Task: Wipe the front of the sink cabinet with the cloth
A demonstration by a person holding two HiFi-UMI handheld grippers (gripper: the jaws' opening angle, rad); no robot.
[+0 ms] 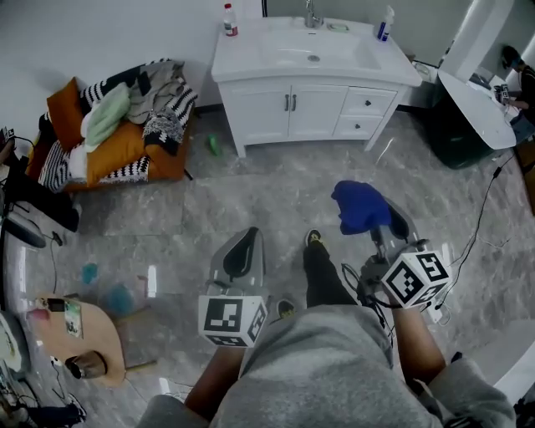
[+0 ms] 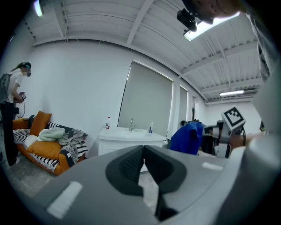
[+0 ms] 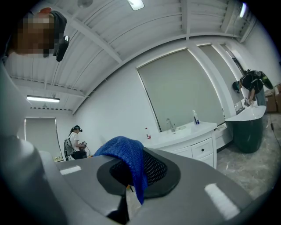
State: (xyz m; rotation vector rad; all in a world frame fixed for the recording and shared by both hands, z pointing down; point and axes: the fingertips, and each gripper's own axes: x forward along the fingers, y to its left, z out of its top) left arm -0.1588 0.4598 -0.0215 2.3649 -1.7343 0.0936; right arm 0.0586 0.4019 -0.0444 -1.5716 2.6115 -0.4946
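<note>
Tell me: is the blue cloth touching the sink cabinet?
No, the blue cloth hangs from the right gripper, with bare floor before the sink cabinet.

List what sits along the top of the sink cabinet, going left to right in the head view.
white bottle with a red cap → faucet → small pale dish → blue spray bottle
</note>
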